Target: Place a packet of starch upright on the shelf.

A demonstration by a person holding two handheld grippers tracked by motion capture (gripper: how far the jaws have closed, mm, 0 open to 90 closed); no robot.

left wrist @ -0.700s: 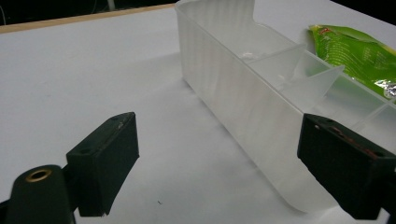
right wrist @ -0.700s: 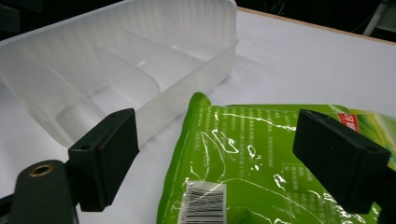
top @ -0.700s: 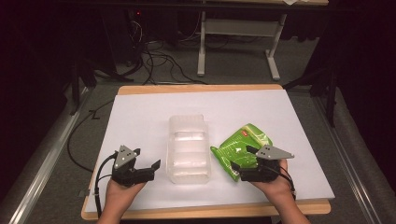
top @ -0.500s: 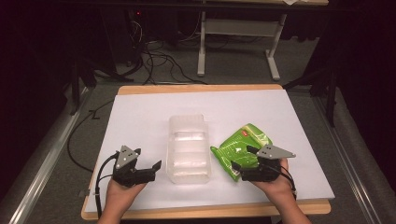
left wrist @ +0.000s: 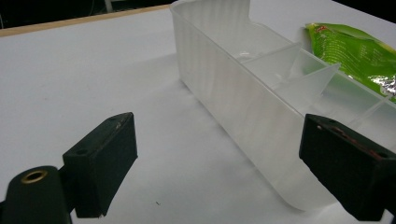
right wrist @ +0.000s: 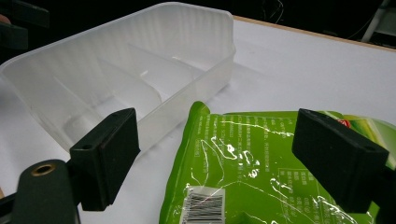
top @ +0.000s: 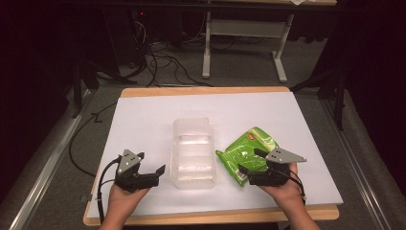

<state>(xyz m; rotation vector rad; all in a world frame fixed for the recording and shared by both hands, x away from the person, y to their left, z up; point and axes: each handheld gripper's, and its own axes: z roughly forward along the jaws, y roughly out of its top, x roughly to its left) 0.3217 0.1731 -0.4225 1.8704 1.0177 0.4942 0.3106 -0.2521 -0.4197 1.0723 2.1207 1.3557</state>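
Seemingly light and crinkly, the green foil snack pouch (top: 249, 153) lies flat beside the translucent plastic divided bin (top: 193, 152); a slippery film, best pinched at an edge. Left gripper (top: 155, 173) and right gripper (top: 249, 162) gape, empty.
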